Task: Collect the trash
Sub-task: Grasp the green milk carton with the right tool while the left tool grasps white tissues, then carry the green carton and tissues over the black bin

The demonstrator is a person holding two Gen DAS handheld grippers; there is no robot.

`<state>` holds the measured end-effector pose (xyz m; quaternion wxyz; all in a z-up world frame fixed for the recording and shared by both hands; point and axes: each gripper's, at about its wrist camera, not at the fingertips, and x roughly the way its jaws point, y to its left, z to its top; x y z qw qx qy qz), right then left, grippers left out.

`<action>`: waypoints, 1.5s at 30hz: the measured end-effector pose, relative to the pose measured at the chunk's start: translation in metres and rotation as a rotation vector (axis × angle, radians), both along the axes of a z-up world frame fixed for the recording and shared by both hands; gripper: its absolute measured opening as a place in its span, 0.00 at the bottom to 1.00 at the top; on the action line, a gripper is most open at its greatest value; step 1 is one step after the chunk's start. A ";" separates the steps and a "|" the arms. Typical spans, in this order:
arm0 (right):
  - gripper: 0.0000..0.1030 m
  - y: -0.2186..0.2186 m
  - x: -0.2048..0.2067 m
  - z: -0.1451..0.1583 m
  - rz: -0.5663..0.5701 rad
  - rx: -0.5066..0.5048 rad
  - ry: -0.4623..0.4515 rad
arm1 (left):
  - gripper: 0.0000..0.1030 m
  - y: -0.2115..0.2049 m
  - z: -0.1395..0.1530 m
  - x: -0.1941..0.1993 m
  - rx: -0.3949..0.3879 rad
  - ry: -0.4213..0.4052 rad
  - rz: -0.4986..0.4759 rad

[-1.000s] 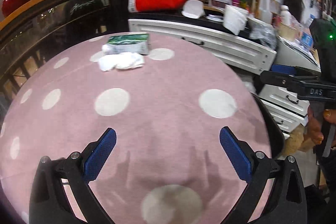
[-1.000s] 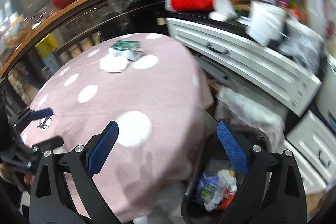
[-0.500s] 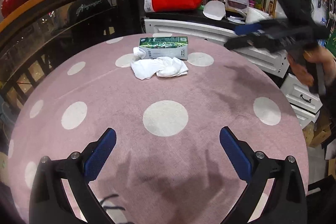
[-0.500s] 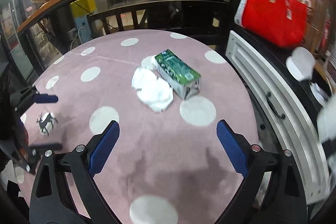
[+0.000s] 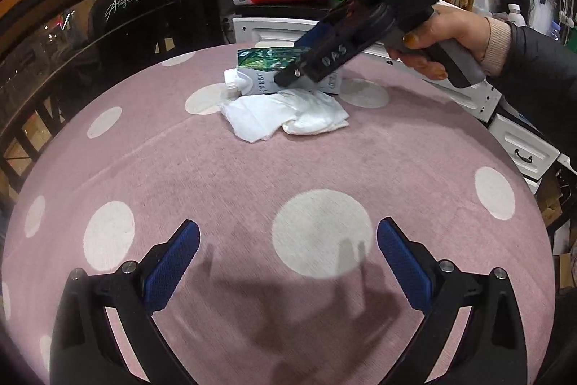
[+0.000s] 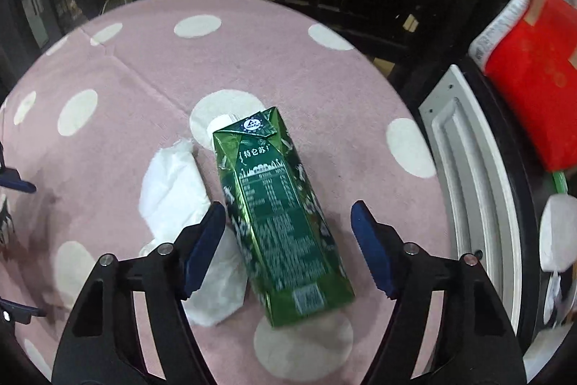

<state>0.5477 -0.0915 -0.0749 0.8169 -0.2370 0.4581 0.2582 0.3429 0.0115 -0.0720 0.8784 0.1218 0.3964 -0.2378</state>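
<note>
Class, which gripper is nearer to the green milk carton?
Right. The right gripper straddles the green milk carton, jaws closing around it; the left gripper hangs open well short, over bare tablecloth.

Pink polka-dot tablecloth (image 5: 324, 175), white drawers (image 6: 468, 168) beside (shelves perhaps behind).

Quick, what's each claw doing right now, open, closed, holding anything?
Left claw: open, empty.
Right claw: closing around the green carton, pads not touching yet.

My left wrist camera looks forward and down across the round pink white-dotted tablecloth (image 5: 216, 168), far from the green lying milk carton (image 5: 267, 58). My right one hangs close above that carton (image 6: 281, 219) (steeply down). Both share the crumpled white tissue (image 5: 285, 112).
</note>
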 end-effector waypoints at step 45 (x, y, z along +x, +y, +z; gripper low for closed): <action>0.48 -0.153 -0.209 0.039 -0.389 0.476 -0.089 | 0.18 -0.067 0.025 0.002 -0.070 -0.051 0.102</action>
